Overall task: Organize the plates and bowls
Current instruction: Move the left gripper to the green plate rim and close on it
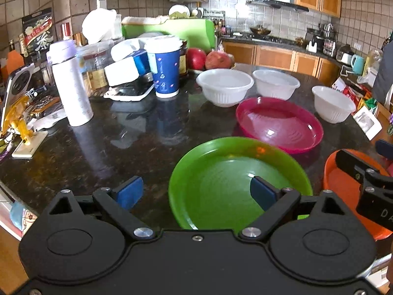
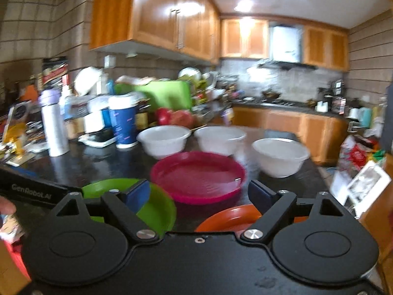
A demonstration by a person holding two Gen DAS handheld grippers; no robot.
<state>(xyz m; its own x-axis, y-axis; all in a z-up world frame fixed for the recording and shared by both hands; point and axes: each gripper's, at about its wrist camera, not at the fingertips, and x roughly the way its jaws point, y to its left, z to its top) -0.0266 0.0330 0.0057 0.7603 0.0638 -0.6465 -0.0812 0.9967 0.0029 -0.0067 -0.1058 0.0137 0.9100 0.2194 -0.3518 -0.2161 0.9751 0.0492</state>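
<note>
Both claws, left claw and right claw, were held apart, empty; the green plate rim was best pinched squarely.

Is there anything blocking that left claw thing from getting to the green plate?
Nothing visible does. The left gripper has its jaws open right at the near edge of the green plate, one finger already over the plate. The pink plate and white bowls sit farther back on the counter.
</note>
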